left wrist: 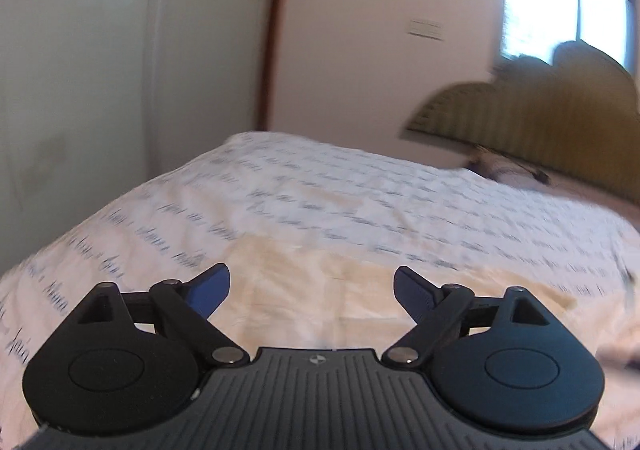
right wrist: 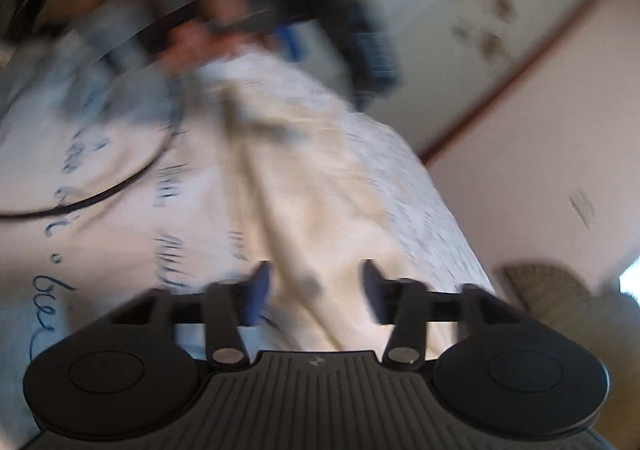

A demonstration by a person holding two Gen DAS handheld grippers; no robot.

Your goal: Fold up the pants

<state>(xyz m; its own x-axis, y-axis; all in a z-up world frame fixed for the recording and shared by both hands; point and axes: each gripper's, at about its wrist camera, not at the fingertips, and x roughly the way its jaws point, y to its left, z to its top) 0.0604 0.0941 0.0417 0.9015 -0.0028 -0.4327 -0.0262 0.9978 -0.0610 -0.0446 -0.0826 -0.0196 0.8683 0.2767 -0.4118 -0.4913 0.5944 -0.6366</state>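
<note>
Cream pants [left wrist: 320, 290] lie flat on the bed, just beyond my left gripper [left wrist: 312, 290], which is open and empty above them. In the right wrist view the pants [right wrist: 312, 202] run as a long cream band away from my right gripper [right wrist: 316, 290], which is open with the cloth below it. The other gripper [right wrist: 360, 30] and the person's hand [right wrist: 192, 10] show blurred at the far end of the pants. Both views are motion-blurred.
The bed has a white sheet with dark script print [left wrist: 280, 186]. A padded olive headboard [left wrist: 540, 122] stands at the right, with a window [left wrist: 560, 10] above. A white wardrobe [left wrist: 100, 70] stands left. A black cable [right wrist: 120, 178] crosses the sheet.
</note>
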